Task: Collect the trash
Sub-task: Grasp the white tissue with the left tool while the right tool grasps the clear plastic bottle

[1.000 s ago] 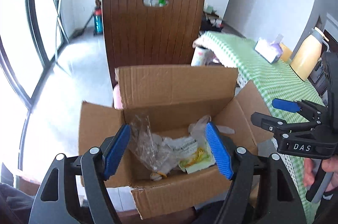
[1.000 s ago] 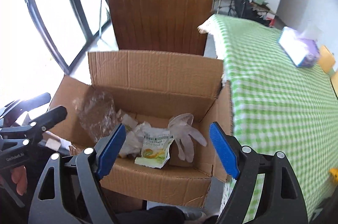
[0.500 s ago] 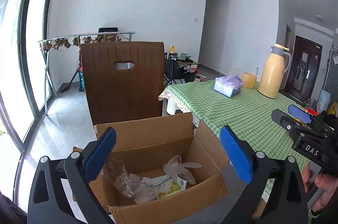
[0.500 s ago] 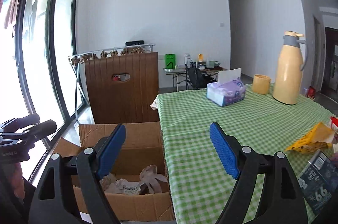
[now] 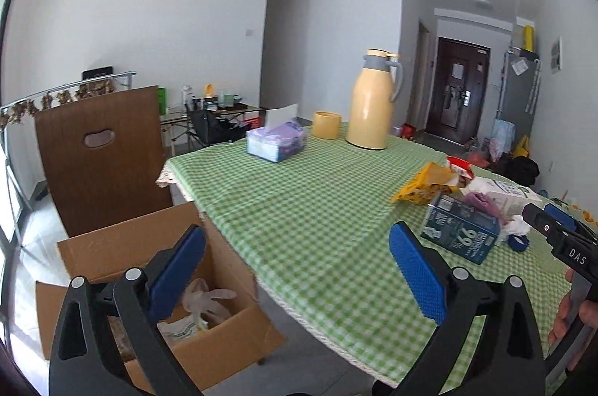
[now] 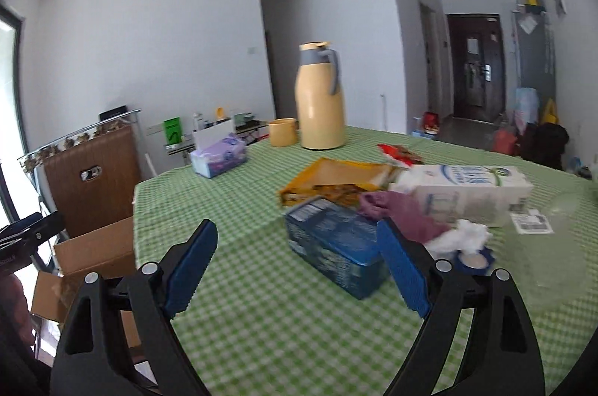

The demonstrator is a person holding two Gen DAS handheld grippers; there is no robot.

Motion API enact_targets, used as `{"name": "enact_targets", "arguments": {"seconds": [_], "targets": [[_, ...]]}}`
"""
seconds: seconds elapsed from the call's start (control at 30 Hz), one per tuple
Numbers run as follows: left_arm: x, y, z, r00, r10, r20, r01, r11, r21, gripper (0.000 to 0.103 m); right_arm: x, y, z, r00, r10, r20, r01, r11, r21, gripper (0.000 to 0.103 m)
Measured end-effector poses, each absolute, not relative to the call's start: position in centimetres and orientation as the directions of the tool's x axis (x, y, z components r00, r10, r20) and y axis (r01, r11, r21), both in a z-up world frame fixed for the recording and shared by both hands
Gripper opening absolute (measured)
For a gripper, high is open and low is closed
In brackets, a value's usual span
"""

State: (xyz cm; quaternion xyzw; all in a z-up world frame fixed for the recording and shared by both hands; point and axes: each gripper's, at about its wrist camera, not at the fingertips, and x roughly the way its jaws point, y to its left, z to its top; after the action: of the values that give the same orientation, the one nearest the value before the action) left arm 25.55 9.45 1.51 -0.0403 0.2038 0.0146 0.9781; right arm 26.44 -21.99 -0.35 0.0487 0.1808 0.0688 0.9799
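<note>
An open cardboard box (image 5: 209, 351) stands on the floor at the table's left end, with a white glove (image 5: 209, 298) and wrappers inside; it also shows in the right wrist view (image 6: 93, 250). Trash lies on the green checked table (image 6: 231, 209): a blue carton (image 6: 336, 242), a yellow bag (image 6: 336, 179), a white milk carton (image 6: 467, 190), a purple rag (image 6: 403, 212), crumpled tissue (image 6: 467, 235) and a red wrapper (image 6: 400, 153). My left gripper (image 5: 295, 269) is open and empty, over the table edge beside the box. My right gripper (image 6: 299, 265) is open and empty, close before the blue carton.
A yellow thermos (image 6: 321, 100), a yellow cup (image 6: 282, 132) and a purple tissue pack (image 6: 220, 156) stand at the table's far side. A brown chair (image 5: 101, 156) stands behind the box. A clear lid (image 6: 553, 246) lies at the right.
Both grippers rose from over the box and swung right to face the table. The trash pile on the table has come into view. Both stay open and empty.
</note>
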Motion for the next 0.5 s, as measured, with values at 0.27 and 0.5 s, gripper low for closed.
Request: {"name": "enact_targets", "arguments": {"seconds": [0.27, 0.5], "targets": [[29.2, -1.6, 0.3, 0.873, -0.212, -0.439, 0.211, 0.976, -0.053, 0.095, 23.6, -31.8, -0.3, 0.925, -0.106, -0.365, 0.150, 0.984, 0.095, 0.083], [32.0, -10.6, 0.3, 0.792, -0.375, -0.482, 0.405, 0.913, -0.045, 0.095, 23.4, -36.4, -1.0, 0.893, -0.203, -0.401, 0.257, 0.963, 0.085, 0.083]]}}
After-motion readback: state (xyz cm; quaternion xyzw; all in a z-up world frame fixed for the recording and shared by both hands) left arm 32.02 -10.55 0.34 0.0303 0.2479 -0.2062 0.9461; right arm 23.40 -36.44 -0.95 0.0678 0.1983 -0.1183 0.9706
